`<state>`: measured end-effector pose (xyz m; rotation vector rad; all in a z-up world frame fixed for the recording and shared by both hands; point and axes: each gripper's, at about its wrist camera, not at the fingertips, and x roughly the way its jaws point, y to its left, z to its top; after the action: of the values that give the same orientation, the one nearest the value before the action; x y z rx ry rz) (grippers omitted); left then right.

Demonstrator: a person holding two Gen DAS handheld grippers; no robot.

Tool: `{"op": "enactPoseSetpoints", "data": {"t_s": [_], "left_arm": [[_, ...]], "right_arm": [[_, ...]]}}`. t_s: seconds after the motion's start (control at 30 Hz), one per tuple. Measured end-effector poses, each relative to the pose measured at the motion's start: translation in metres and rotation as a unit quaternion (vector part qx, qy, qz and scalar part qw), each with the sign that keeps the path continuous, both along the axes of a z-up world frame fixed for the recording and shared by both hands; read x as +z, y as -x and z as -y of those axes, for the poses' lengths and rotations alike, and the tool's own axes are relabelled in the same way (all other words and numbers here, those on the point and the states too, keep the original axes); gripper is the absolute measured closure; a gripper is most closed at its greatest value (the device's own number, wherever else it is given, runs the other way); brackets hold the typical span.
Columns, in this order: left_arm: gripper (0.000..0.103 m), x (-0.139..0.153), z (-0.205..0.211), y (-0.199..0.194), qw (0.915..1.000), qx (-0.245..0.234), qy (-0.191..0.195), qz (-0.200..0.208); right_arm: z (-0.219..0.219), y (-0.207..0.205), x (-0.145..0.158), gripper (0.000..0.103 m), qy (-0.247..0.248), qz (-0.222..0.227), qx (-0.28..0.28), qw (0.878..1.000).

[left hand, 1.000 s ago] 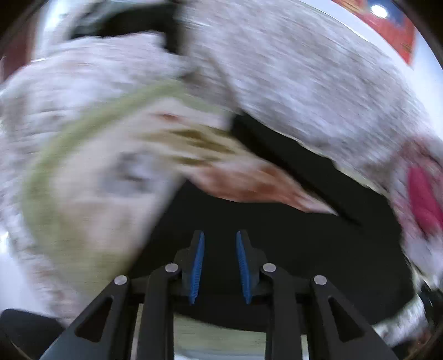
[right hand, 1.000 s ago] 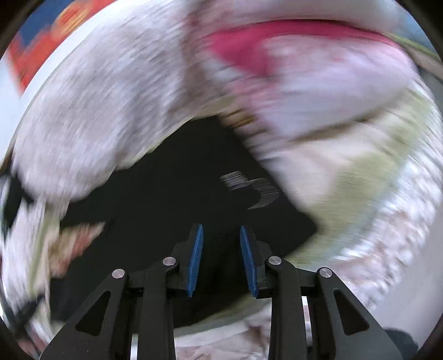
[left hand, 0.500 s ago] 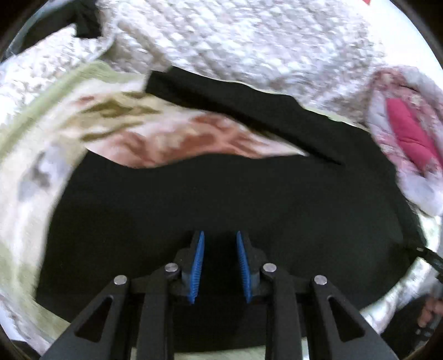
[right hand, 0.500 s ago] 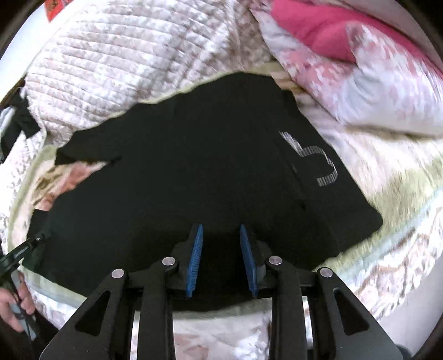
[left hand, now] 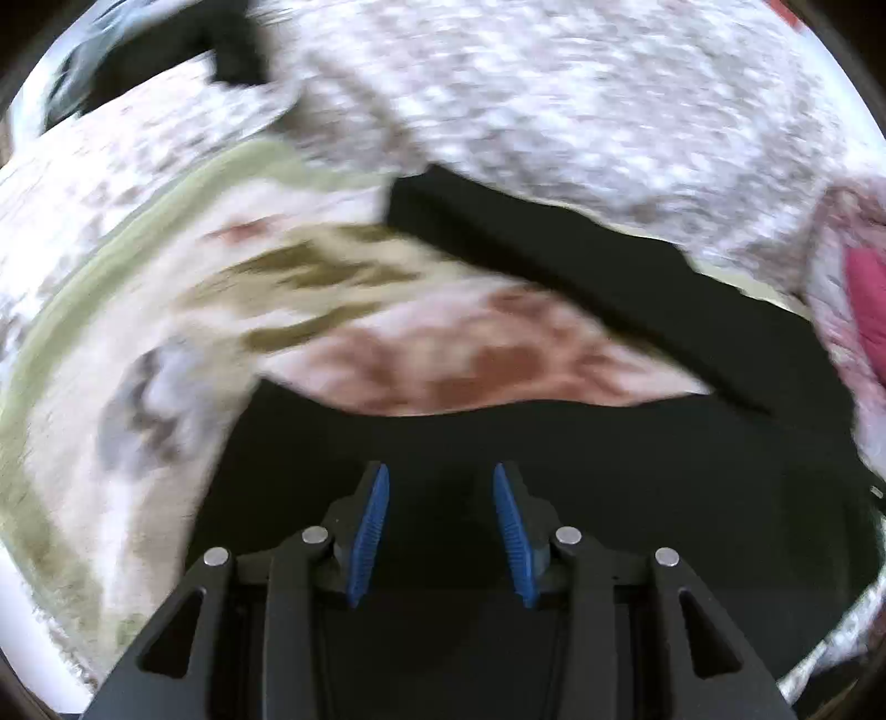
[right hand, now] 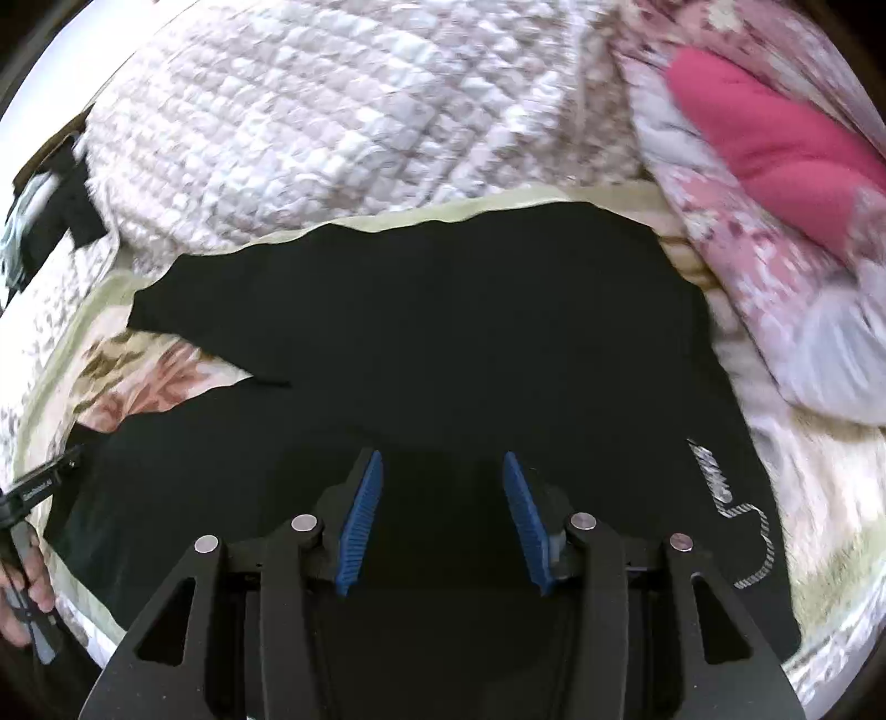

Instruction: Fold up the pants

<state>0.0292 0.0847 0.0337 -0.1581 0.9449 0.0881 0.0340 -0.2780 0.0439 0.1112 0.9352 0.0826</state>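
Black pants [right hand: 443, 343] lie spread flat on a floral bedspread [right hand: 149, 382], legs pointing left, a white logo [right hand: 742, 515] at their right end. My right gripper [right hand: 441, 520] is open and empty, low over the near edge of the pants. In the left wrist view the pants [left hand: 581, 454] show both legs with floral bedspread [left hand: 470, 354] between them. My left gripper [left hand: 441, 531] is open and empty over the near leg. The left gripper also shows in the right wrist view [right hand: 33, 487] at the left edge, held by a hand.
A white quilted blanket [right hand: 343, 127] lies bunched behind the pants. A pink floral pillow or duvet [right hand: 775, 166] sits at the right. A dark object [left hand: 166, 50] lies at the far left on the quilt.
Both grippers have opened wider and come lower over the pants. The left wrist view has swung back to the left and is blurred.
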Motion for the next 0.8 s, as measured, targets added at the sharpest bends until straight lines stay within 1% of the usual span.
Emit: {"op": "enactPoseSetpoints", "data": {"t_s": [0.13, 0.23, 0.27, 0.33, 0.4, 0.53, 0.7, 0.8], "left_arm": [[0.06, 0.004, 0.034, -0.005, 0.9978, -0.063, 0.017, 0.001], [0.06, -0.007, 0.052, -0.006, 0.9955, -0.094, 0.016, -0.004], [0.06, -0.013, 0.054, -0.006, 0.9954, -0.095, 0.013, -0.009], [0.06, -0.018, 0.057, -0.002, 0.9952, -0.098, 0.002, 0.006], [0.059, -0.017, 0.06, 0.0, 0.9948, -0.1, -0.011, 0.012], [0.059, -0.012, 0.058, 0.0, 0.9953, -0.095, -0.007, 0.016], [0.059, -0.01, 0.059, 0.005, 0.9955, -0.092, -0.011, 0.022], [0.058, -0.016, 0.066, 0.006, 0.9945, -0.103, -0.01, 0.015]], "right_arm": [[-0.018, 0.0, -0.014, 0.054, 0.0, -0.005, 0.025, 1.0], [-0.025, 0.0, -0.026, 0.054, 0.011, -0.021, 0.036, 0.999], [-0.025, 0.0, -0.03, 0.054, 0.012, -0.029, 0.035, 0.999], [-0.024, -0.003, -0.038, 0.054, 0.014, -0.041, 0.034, 0.998], [-0.023, -0.002, -0.038, 0.054, 0.017, -0.033, 0.028, 0.999], [-0.023, 0.0, -0.031, 0.054, 0.014, -0.011, 0.022, 1.0], [-0.033, 0.002, -0.026, 0.054, 0.015, 0.003, 0.039, 0.999], [-0.042, 0.001, -0.03, 0.054, 0.019, -0.003, 0.055, 0.998]]}}
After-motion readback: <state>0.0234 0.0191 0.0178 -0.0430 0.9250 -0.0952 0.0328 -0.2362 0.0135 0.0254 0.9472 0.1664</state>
